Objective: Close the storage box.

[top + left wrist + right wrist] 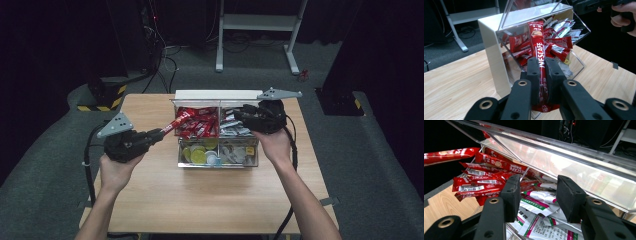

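left gripper view is showing the left gripper [543,75] clamping a red nescafe stick sachet [539,50] near the clear acrylic organiser box [489,37], while the right gripper [540,195] is hanging narrowly parted over green-white sachets [541,205].

One organizer box [216,95]; two hand-held grippers; four compartments.

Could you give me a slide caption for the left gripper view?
Left gripper clamps a red Nescafe stick before the clear compartment box.

Lab or recording studio.
Dark curtained walls, grey carpet [210,70], loose cables [167,60], hazard-striped base [107,95], white stand [260,30] behind lone wooden table [200,200].
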The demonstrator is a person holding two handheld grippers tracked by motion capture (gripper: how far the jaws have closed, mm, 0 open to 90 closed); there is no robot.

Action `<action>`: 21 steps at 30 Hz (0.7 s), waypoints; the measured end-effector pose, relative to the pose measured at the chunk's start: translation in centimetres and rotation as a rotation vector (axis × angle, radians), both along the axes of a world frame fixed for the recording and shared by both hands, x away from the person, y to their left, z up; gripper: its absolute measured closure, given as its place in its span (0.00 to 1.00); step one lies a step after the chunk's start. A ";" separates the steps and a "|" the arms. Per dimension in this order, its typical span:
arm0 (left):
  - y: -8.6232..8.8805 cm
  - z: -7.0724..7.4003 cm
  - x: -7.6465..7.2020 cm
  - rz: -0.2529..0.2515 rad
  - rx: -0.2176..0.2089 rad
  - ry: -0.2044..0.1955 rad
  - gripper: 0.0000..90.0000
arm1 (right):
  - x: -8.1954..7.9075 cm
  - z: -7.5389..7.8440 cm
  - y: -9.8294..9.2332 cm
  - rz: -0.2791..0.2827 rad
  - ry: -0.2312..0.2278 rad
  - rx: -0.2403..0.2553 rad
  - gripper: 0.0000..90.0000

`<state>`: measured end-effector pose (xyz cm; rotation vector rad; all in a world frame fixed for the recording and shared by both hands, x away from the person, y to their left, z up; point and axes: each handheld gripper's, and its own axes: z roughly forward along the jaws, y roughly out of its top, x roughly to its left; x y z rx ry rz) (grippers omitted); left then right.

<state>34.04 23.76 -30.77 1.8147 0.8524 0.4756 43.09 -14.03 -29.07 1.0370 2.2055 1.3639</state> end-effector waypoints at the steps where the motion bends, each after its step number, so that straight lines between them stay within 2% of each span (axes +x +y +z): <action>1: 0.1 0.0 -0.1 0.002 0.000 -0.003 0.92 | 0.0 0.0 0.0 -0.002 -0.002 0.000 0.60; 13: 2.0 -0.3 -1.4 0.026 -0.033 -0.013 0.92 | 0.0 0.0 0.1 -0.002 -0.004 -0.008 0.60; 21: 3.3 -0.6 -2.1 0.050 -0.070 -0.022 0.92 | -0.1 0.0 0.1 -0.005 -0.002 -0.012 0.60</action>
